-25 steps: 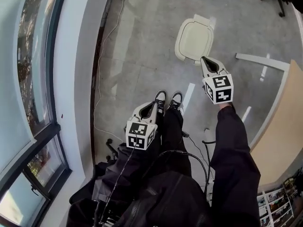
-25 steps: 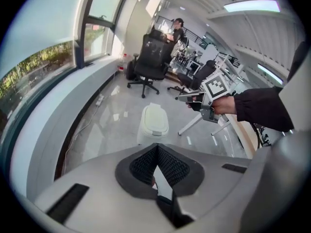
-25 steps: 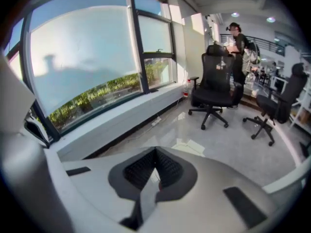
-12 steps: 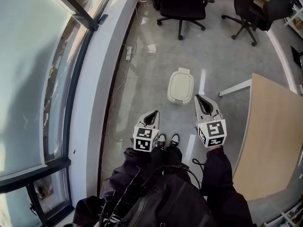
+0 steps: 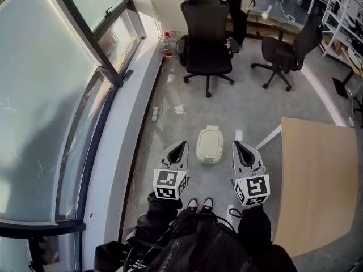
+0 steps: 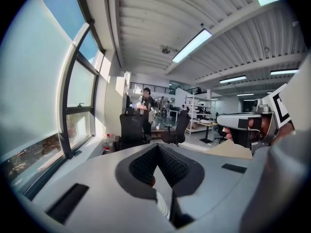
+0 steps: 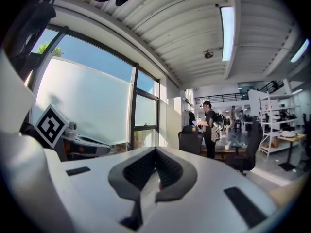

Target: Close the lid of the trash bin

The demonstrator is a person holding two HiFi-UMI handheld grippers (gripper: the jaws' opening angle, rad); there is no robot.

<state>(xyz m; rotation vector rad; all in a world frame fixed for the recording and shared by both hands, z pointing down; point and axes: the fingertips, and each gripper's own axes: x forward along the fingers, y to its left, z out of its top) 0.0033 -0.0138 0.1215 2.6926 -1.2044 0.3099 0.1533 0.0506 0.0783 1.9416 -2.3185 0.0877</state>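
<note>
- The bin (image 5: pixel 207 160) is seen on the floor (image 5: pixel 255 106), just ahead of the shoes (image 5: pixel 198 203) and, in the head view, between the two raised grippers.
- The lid (image 5: pixel 212 144) appears to lie flat on the bin, with no gap to be made out; the closing is judged done, or very nearly so.
- What may be left is at most a check that the lid is seated, and no press is under way.
- The left gripper (image 5: pixel 177 152) is held up and away from the bin. In its own view the jaws are seen together at the tips, with nothing between them.
- The right gripper (image 5: pixel 243 153) is held likewise, its jaws brought together on nothing.
- Both gripper views are pointed out across the room, not down at the bin.
- On the right, the table (image 5: pixel 317 180) edge stands near the right gripper, so a sideways swing there is limited.
- On the left, the sill (image 5: pixel 122 146) and a cable (image 5: pixel 148 135) run along the wall, and bare floor lies between them and the bin.
- Two chairs (image 5: pixel 207 33) stand well beyond the bin, with open floor before them.
</note>
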